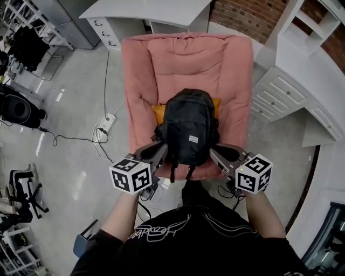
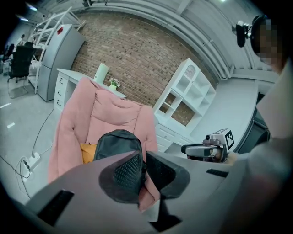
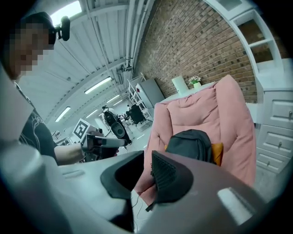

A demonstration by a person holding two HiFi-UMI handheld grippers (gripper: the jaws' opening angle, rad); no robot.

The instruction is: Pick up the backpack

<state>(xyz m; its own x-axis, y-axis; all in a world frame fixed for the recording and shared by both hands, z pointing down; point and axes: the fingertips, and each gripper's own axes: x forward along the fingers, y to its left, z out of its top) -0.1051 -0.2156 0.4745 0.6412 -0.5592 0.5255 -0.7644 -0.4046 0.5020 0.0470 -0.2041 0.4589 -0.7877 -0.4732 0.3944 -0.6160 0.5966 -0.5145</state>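
Backpack [image 1: 187, 129] is black and stands upright mid-seat on the pink armchair [image 1: 140, 81], back to the backrest w/ a yellow cushion [image 1: 158, 112] tucked behind it. Its straps hang over the seat's front edge. Small grey label on the front pocket, print too small to read.

My left gripper [image 1: 159, 148] is at the seat's front edge, just beside the bag's lower left side. Can't tell if it's touching. In the left gripper view the jaws stand a slit apart w/ nothing between them, just the bag and pink seat beyond, so it's released and empty.

My right gripper [image 1: 215, 152] mirrors it at the front edge on the bag's lower right side, also just beside; contact unclear. In the right gripper view there's a narrow gap between the jaws w/ only the chair's front edge and a cable on the floor showing through, so that one's slack and holding nothing too.

Both point in toward the bag from either side, tilted a bit down.

Around the chair: white desk [image 1: 151, 11] behind the backrest, brick wall [image 1: 242, 16] past it, white cabinets [image 1: 280, 91] off the chair's right arm, power strip [image 1: 106, 124] w/ cables on the floor off the left arm.
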